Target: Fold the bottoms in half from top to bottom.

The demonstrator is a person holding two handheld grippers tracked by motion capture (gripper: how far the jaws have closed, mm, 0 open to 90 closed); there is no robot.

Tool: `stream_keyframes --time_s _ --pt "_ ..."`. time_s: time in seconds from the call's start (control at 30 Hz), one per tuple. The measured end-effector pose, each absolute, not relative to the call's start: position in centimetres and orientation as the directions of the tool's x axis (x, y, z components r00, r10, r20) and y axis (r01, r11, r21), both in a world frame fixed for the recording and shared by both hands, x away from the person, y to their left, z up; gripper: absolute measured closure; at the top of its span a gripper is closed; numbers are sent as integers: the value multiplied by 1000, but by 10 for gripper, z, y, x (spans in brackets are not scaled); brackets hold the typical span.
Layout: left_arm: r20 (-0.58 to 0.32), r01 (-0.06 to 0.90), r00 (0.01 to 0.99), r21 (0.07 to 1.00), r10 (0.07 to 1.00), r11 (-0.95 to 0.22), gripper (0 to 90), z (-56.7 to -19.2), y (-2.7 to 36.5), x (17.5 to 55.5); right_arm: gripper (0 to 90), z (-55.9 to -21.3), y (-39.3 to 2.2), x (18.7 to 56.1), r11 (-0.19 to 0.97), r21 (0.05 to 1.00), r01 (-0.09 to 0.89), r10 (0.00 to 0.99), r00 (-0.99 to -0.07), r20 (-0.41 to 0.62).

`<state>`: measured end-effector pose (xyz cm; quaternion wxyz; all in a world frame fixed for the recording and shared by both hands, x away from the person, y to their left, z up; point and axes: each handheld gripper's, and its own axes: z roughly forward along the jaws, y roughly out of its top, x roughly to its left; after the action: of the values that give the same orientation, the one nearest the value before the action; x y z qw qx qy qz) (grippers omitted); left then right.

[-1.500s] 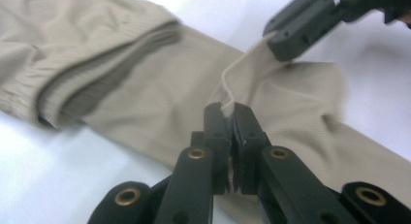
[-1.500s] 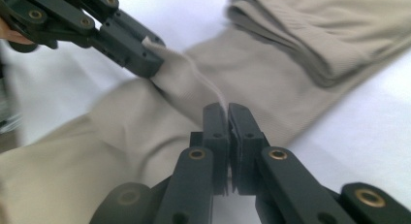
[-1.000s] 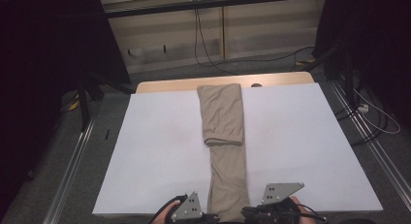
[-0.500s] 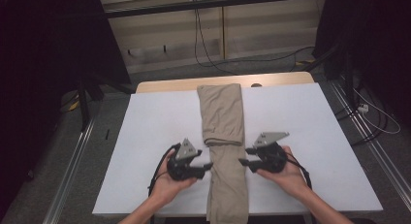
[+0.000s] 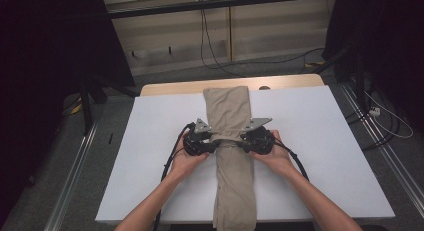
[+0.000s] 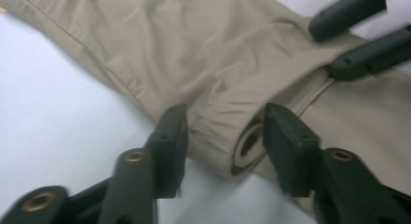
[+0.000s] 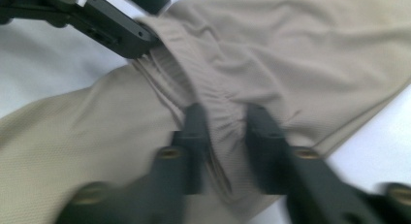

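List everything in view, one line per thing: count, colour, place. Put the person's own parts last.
Trousers: one pair, beige, folded lengthwise down the middle of the board, the far part doubled back so the elastic waistband lies across the middle.
Board: one, white, covering the table.
Table: one, light wood, far edge showing past the board.
Cables: several, black, on the floor beyond the table.
Left tongs: one, black, at the waistband's left end, jaws either side of it, closing.
Right tongs: one, black, at the waistband's right end, pinching it.
Forearms: two, bare, entering from the bottom edge.
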<state>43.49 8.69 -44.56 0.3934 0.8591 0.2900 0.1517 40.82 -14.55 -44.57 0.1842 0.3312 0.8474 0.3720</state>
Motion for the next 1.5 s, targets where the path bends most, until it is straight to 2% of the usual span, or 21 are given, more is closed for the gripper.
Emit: stream_keyframes --time_s 0.07,0.13,0.2,0.3,0.37,0.5,0.57,0.73,0.9,1.1,1.17,1.2,1.23,1.27,1.37,1.43,1.5 --pt "27 384 789 758 613 -527 584 -448 87 438 761 -447 -146 410 521 744 418 700 -708 -92" --pt "17 395 787 755 616 -524 601 -452 85 441 716 -449 -147 410 523 743 418 696 -712 -89" --pt "-2 407 787 753 617 -517 652 -452 85 443 698 -451 -147 411 529 738 419 697 -711 -95" --pt "-32 426 783 755 621 -499 762 -450 86 445 755 -453 -147 412 533 736 417 700 -706 -107" --pt "-48 435 780 758 624 -485 817 -447 87 443 841 -451 -146 411 523 737 428 716 -690 -108" --pt "-137 465 774 785 618 -409 835 -424 92 429 855 -435 -153 407 459 767 449 723 -691 -29" --pt "-145 455 794 787 591 -418 834 -411 98 413 855 -421 -158 396 426 776 465 708 -705 34" --pt "-219 456 842 777 492 -434 833 -407 113 344 849 -401 -165 337 421 778 467 619 -775 130" --pt "-175 393 891 758 419 -520 832 -407 119 277 848 -409 -162 269 465 751 469 554 -816 166" --pt "-220 384 914 738 340 -555 820 -406 129 219 840 -408 -158 202 487 740 464 490 -847 209" --pt "-249 403 909 734 335 -547 776 -409 131 213 796 -410 -156 191 501 723 475 475 -850 229" --pt "-248 403 908 737 339 -543 688 -410 132 214 726 -411 -156 189 496 726 476 475 -849 232" --pt "-213 387 910 745 356 -543 550 -410 132 218 637 -410 -158 190 492 736 464 479 -851 216" --pt "-166 367 909 754 382 -545 464 -410 132 225 552 -409 -159 195 481 748 457 508 -841 188" --pt "-110 366 882 773 458 -519 349 -409 133 261 466 -405 -169 227 422 779 465 563 -807 177" --pt "-83 375 854 782 514 -497 296 -408 131 295 431 -405 -175 257 412 788 458 602 -786 142" --pt "-63 386 823 791 564 -475 256 -409 128 333 379 -410 -180 293 390 777 494 635 -756 162"
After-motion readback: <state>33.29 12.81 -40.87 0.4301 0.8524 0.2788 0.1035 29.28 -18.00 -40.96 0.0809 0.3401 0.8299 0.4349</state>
